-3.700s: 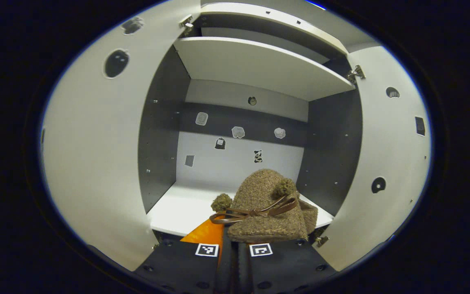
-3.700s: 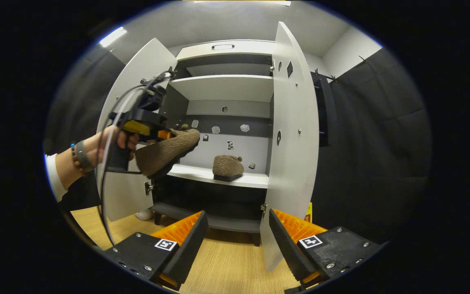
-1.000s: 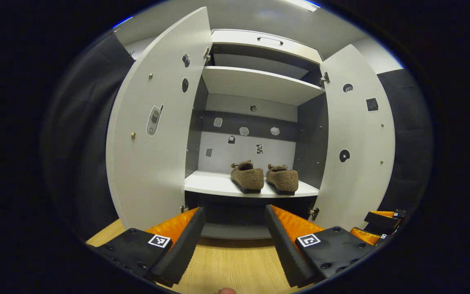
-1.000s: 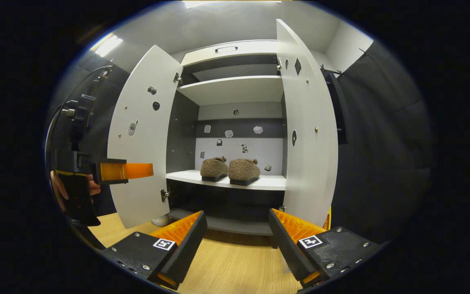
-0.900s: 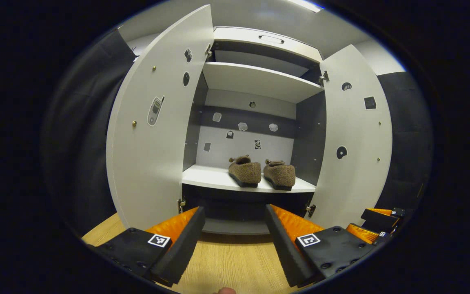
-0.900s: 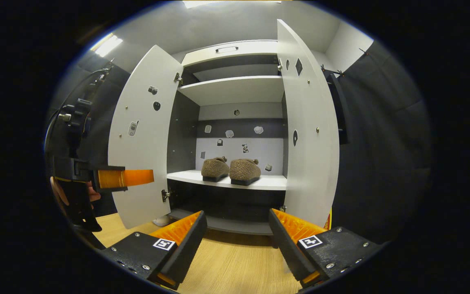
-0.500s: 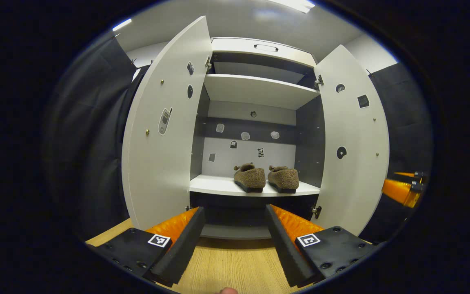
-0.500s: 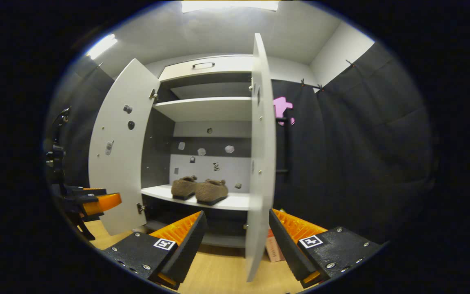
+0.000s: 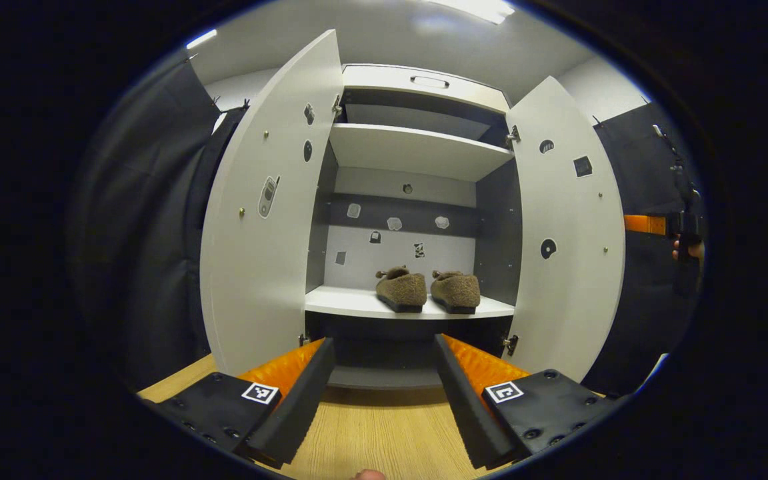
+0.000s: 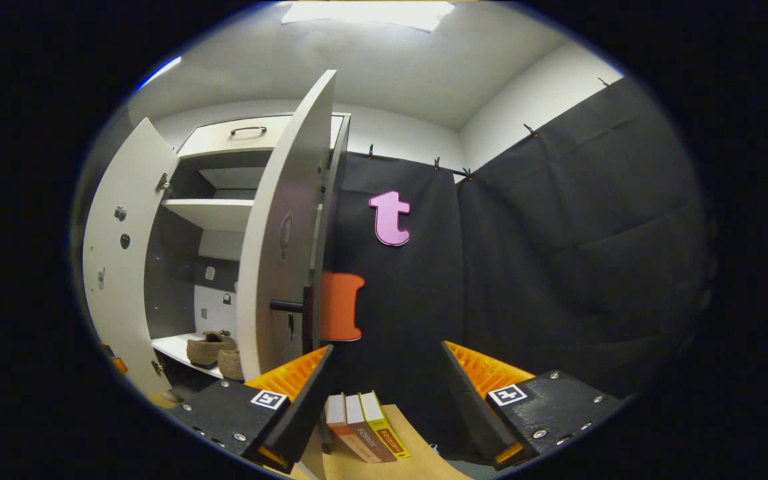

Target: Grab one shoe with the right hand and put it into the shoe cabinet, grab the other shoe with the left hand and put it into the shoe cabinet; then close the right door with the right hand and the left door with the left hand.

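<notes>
Closing the right door point(image 10: 277, 227) looks like the step in hand: both shoes point(image 9: 427, 291) already sit side by side on the lower shelf point(image 9: 357, 303) of the shoe cabinet point(image 9: 417, 93), straight ahead of the left hand-held gripper point(image 9: 384, 393) and well beyond its fingertips. That left hand-held gripper hangs with its jaws spread wide and empty, and the left door point(image 9: 257, 227) stands open ahead and to its left. The right hand-held gripper point(image 10: 384, 400), jaws likewise apart and holding nothing, has the right door's outer face ahead and to its left, the dark bar handle point(image 10: 287, 306) just above its left finger point(image 10: 291, 393). Judging from this, the next move calls for pressing that outer face toward the cabinet; no grasp seems needed.

The doors are flat, smooth white panels dotted with small stickers; the cabinet's side walls are dark grey. The shoes are low, rounded slippers of nubby brown fleece with pompoms. Three books point(image 10: 364, 433) stand just beyond the right fingers.
</notes>
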